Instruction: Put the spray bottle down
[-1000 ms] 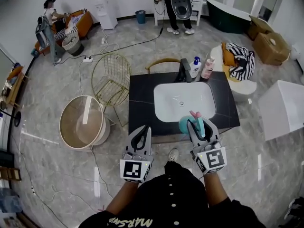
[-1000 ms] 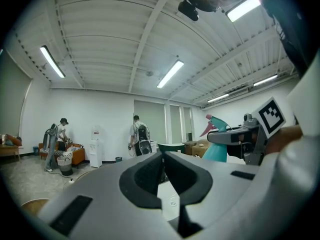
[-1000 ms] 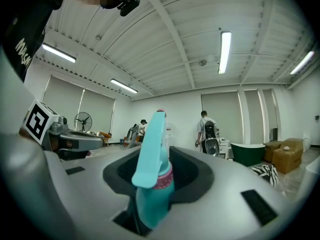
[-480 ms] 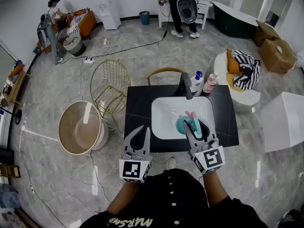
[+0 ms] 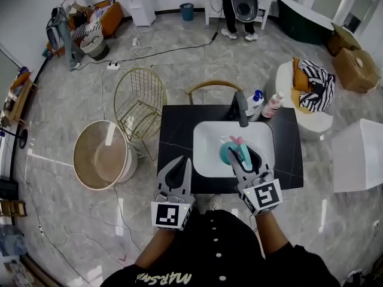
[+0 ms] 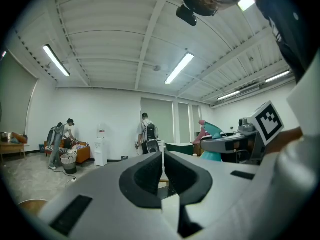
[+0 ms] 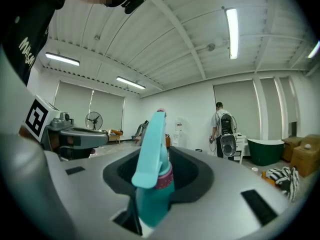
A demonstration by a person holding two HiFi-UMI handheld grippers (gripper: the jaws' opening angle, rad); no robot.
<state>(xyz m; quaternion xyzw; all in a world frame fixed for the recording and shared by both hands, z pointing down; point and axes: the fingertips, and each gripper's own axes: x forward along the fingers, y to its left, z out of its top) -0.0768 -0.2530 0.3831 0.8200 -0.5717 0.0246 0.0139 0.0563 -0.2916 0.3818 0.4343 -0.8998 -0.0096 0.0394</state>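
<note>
**Change of state.** Compared with a second ago, both claws have advanced over the worktop (image 5: 176,130). The right claw (image 5: 243,154) then stood at the front rim of the basin (image 5: 209,135); it now hangs over the basin's front half. Its grip is unchanged.

**Claw state.**
- Right claw: pinching the spray bottle (image 5: 228,153) low on its neck. The teal body hangs below the jaws and the trigger head rises upright between them.
- Left claw (image 5: 178,163): pressed together with nothing between the jaws, level over the front left corner of the worktop.

**Meaning for the task.** The bottle is in the air and not yet set down. Directly beneath the right claw lies the basin hollow rather than a flat surface. As a judgement, the carry is nearly done; choosing a spot, lowering and release remain.

**Surroundings, relative to the right claw.**
- Ahead, beyond the basin: the tap (image 5: 241,107).
- Ahead and to the right, just beside the tap: a white pump bottle (image 5: 256,102) and a pink bottle (image 5: 273,105).
- To the right: a bare strip of worktop.
- To the left, past the left claw and off the worktop: a gold wire chair (image 5: 140,103) and a round tub (image 5: 103,154).

**Obstructions.** The tap and the two bottles crowd the far edge; the side strips look free.
</note>
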